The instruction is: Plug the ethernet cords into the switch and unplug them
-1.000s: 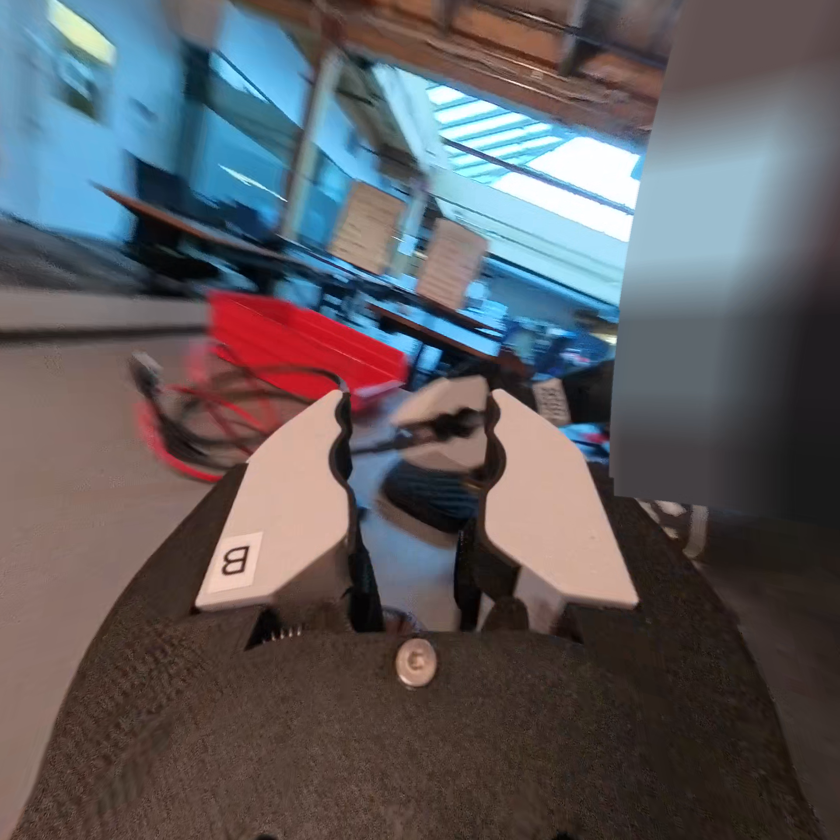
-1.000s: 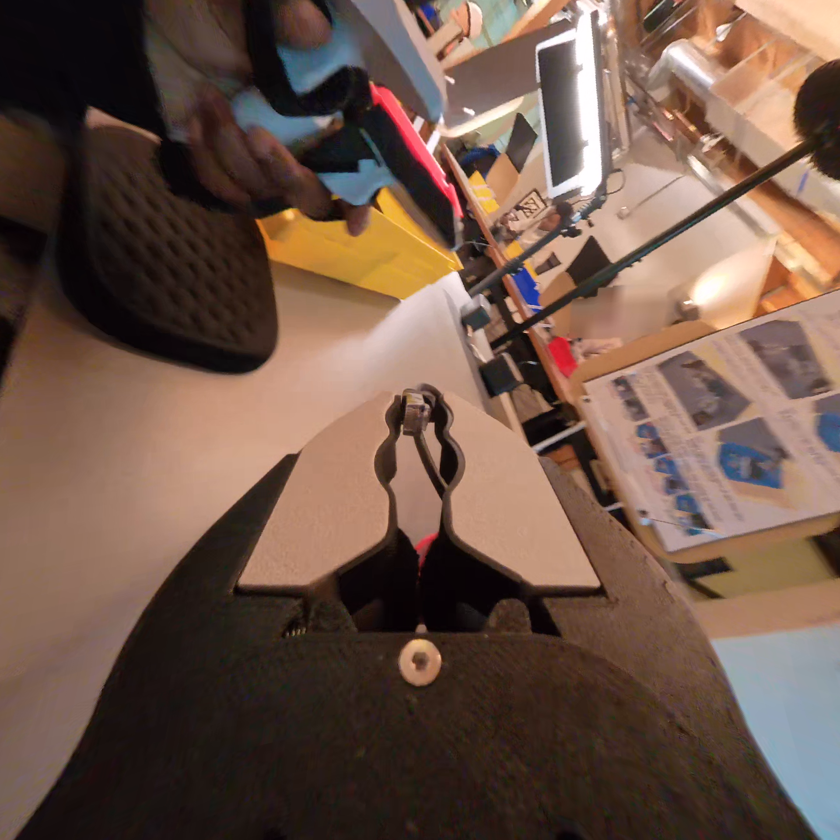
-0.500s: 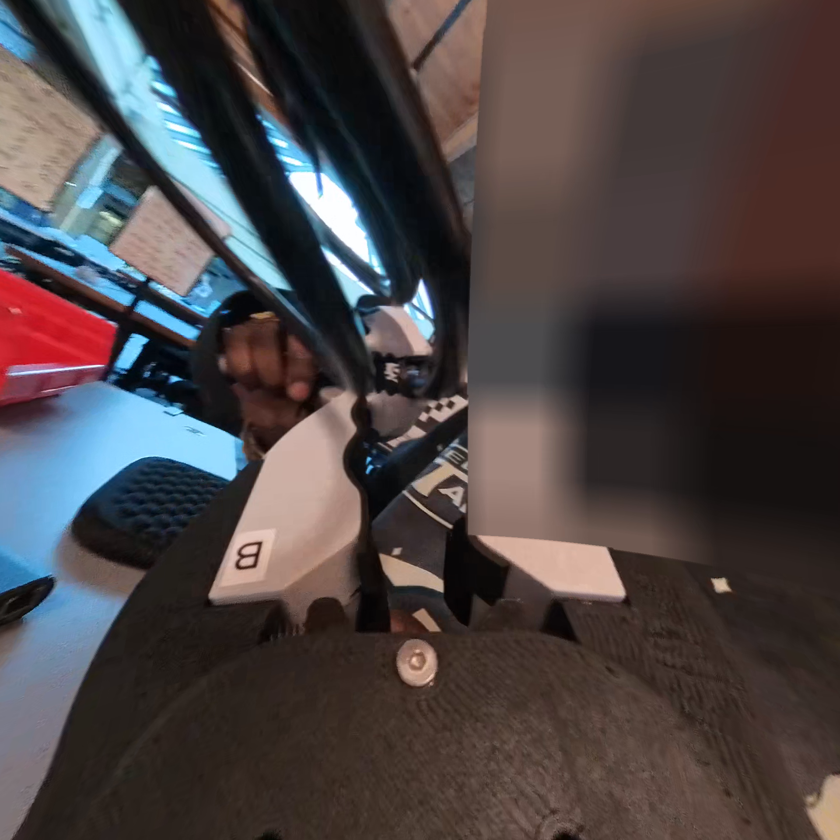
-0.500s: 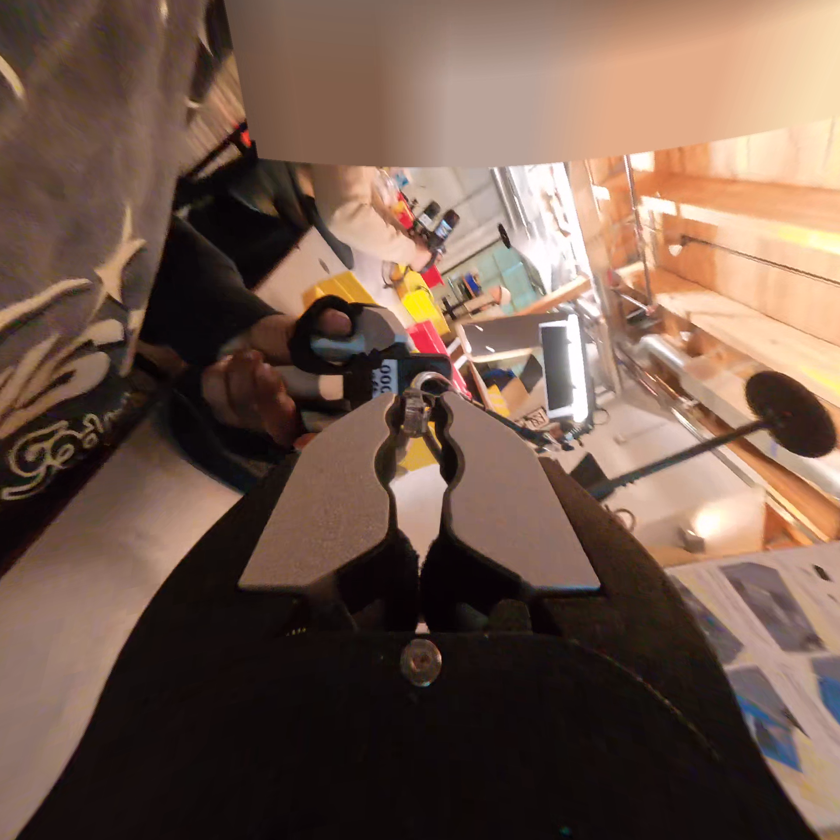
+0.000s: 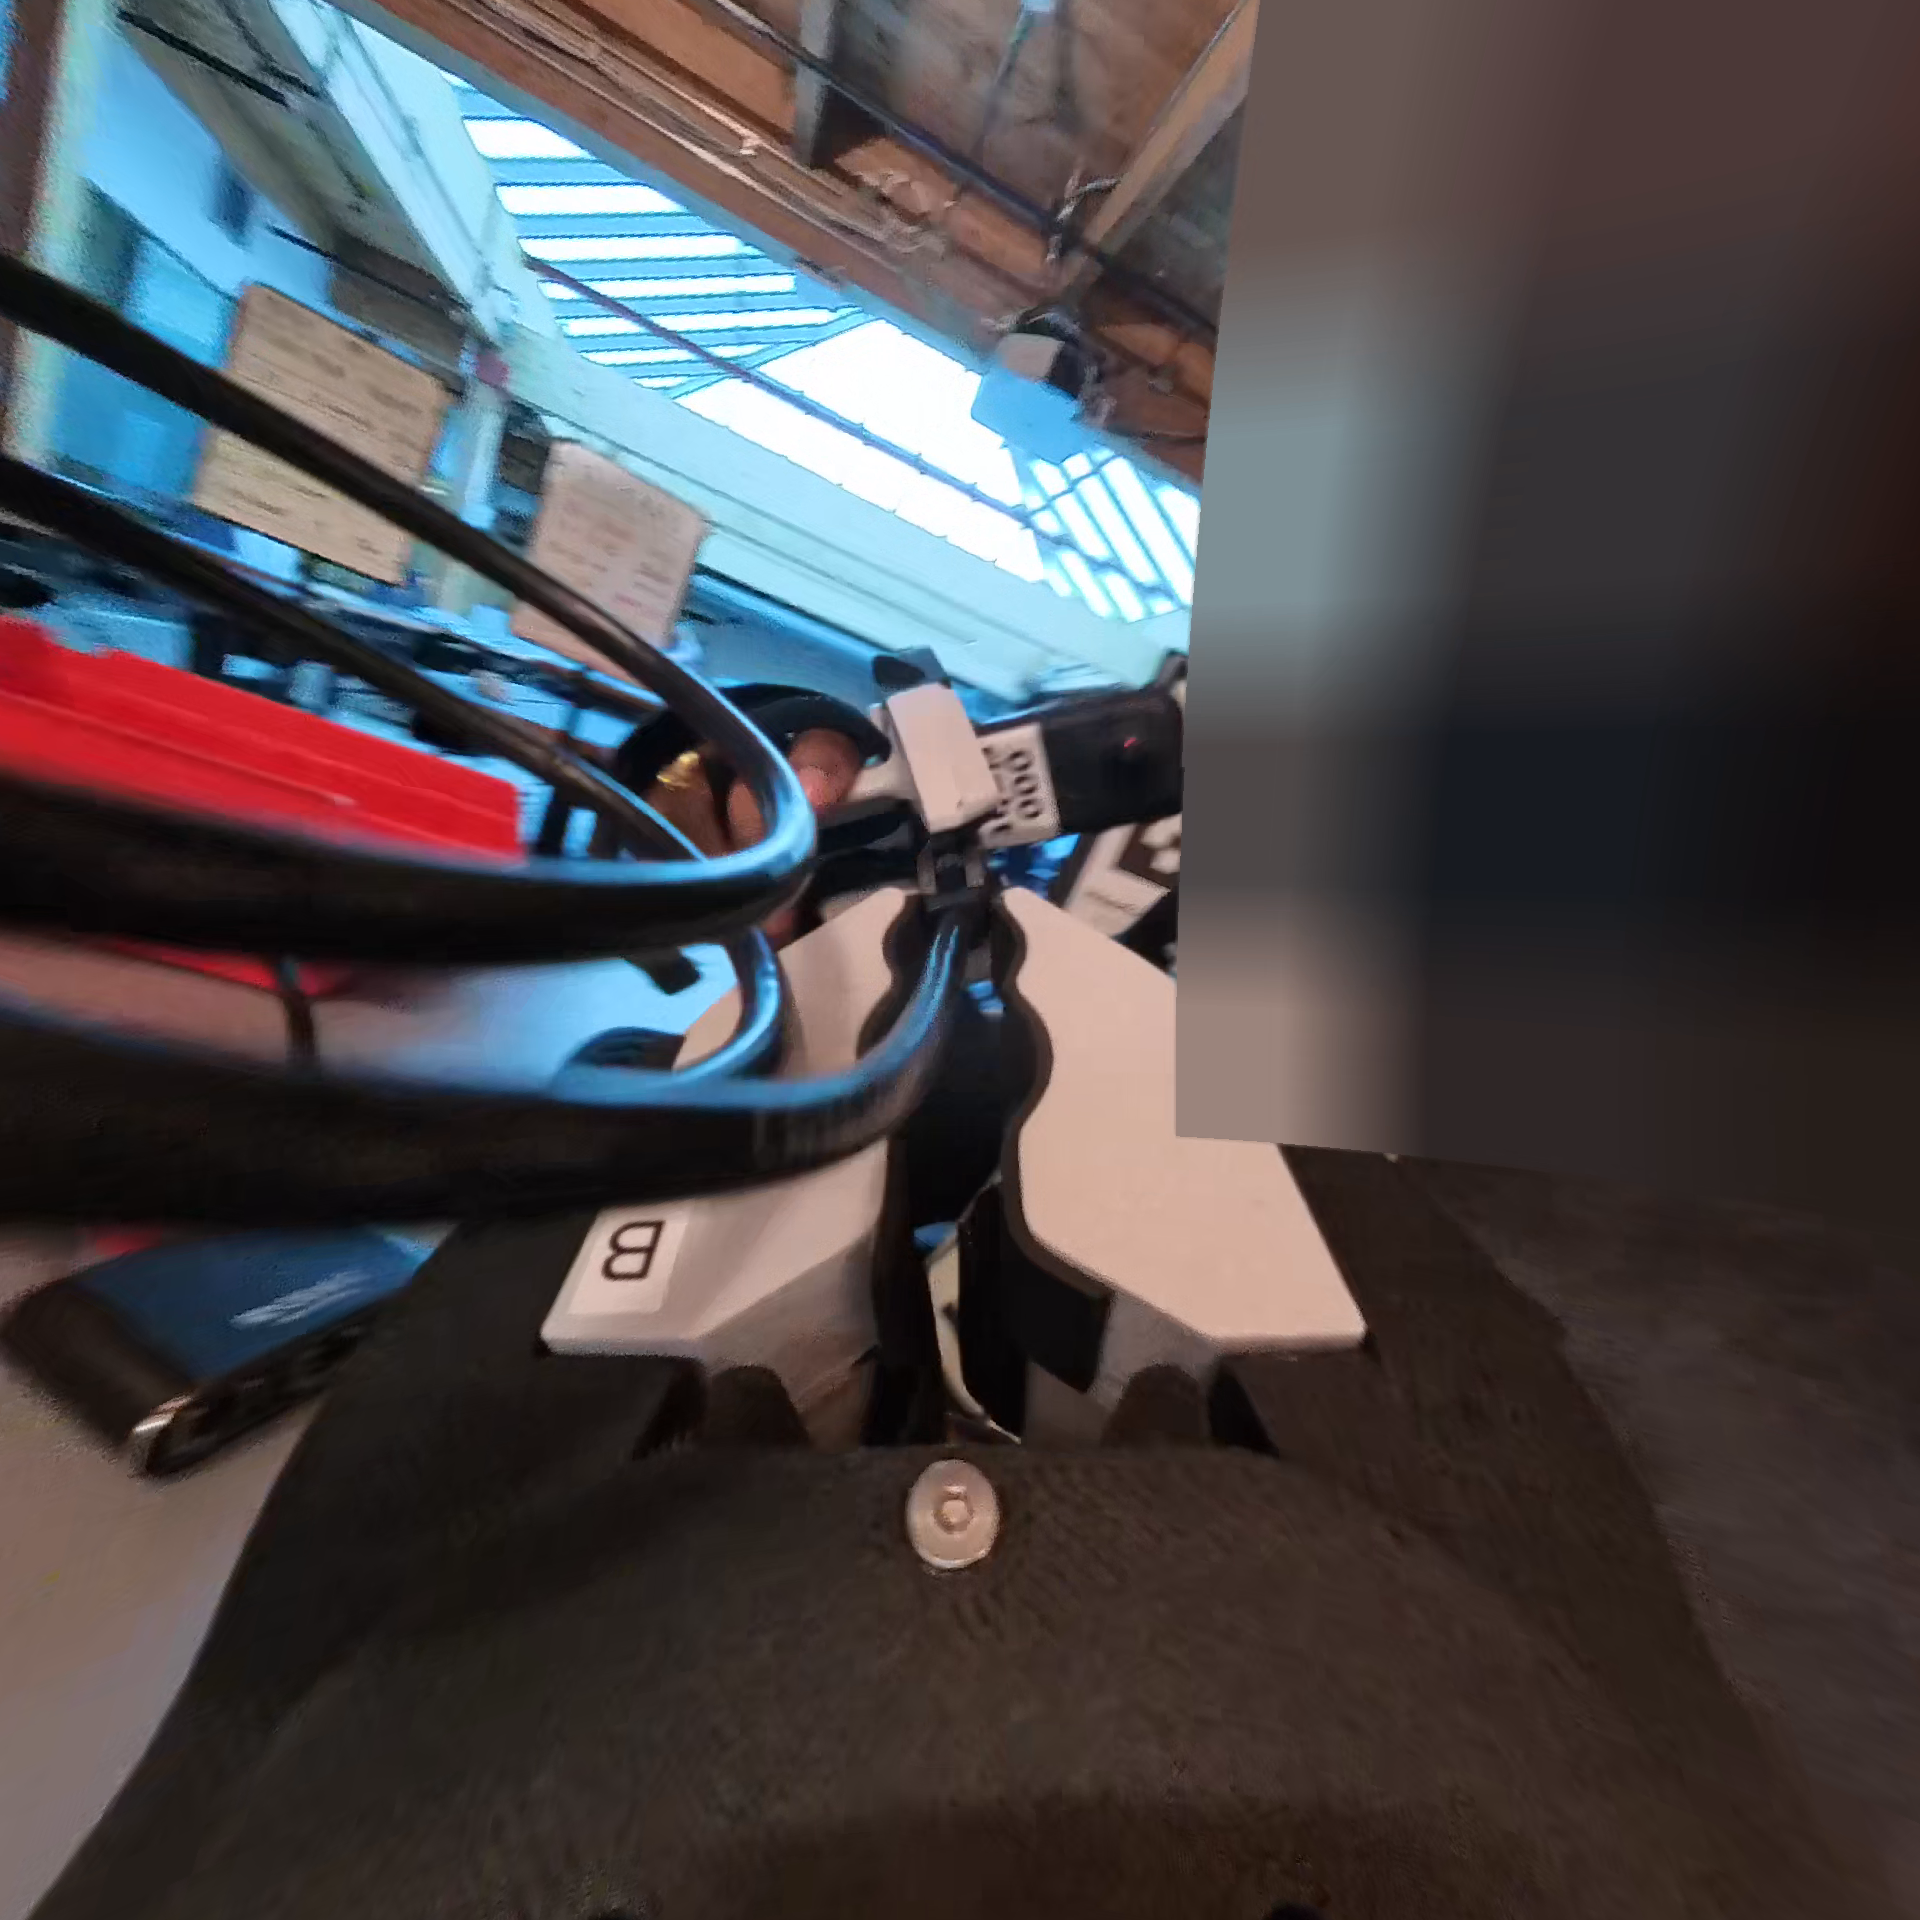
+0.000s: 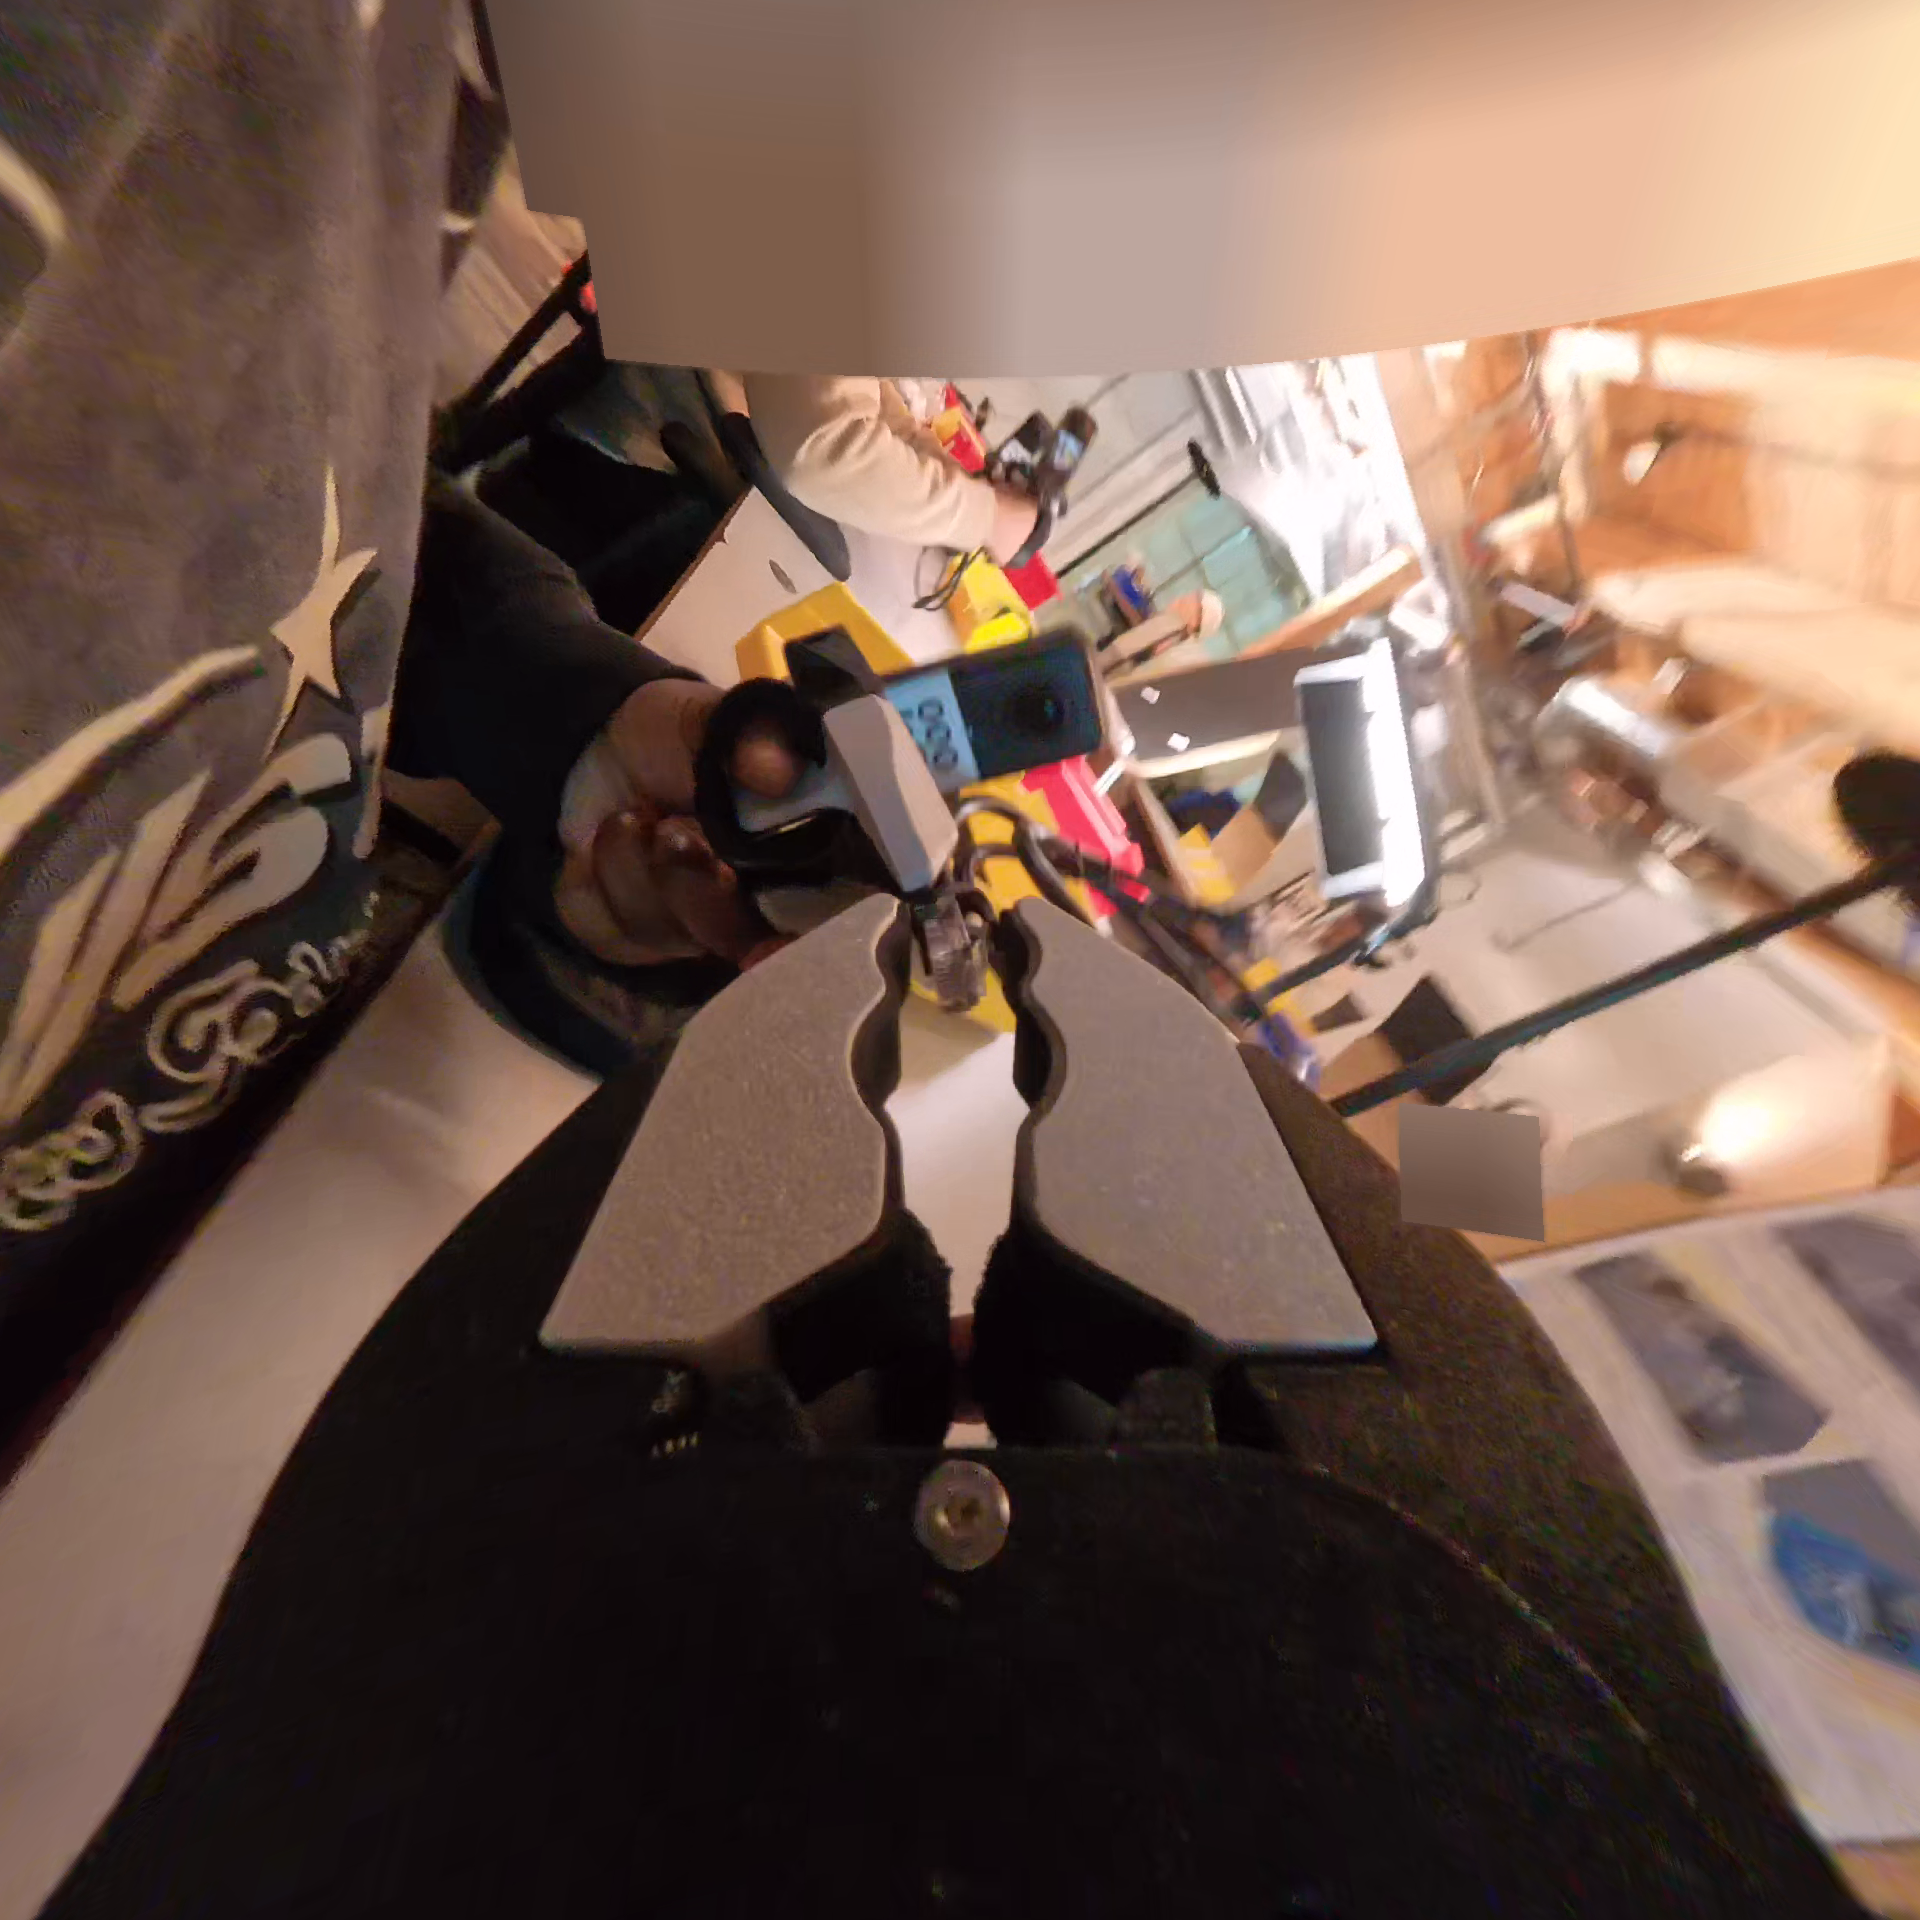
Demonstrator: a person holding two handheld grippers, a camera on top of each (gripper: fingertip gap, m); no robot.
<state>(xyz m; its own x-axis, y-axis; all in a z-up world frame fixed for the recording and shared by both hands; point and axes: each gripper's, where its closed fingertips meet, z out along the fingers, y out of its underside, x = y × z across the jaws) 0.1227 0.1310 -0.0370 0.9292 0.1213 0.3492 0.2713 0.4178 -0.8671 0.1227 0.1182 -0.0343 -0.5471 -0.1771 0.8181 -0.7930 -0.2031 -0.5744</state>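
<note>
Handover just happened. Half a second ago your right tongs (image 6: 954, 920) were pinching the clear plug (image 6: 948, 951). Now they are spread, with open space on both sides of the plug and no contact that I can see.

Your left tongs (image 5: 971, 914) have taken over. They are pressed together on the black cord (image 5: 623, 1112) just behind the plug, and the plug sticks out past the tips. A second ago they were spread and holding nothing.

The rest of the cord loops off to the left in big slack coils, in front of a red bin (image 5: 208, 748).

The plug is up in the air above the tabletop (image 5: 62, 1558), between the two tools and not in any port.

A flat dark-blue box (image 5: 208, 1330), likely the switch, lies on the tabletop low on the left. I can't tell which edge it is near, and its ports are hidden.

Judgement: this is a regrip and nothing is plugged in yet. You next need to bring the plug down to the box. The slack coils could snag.
</note>
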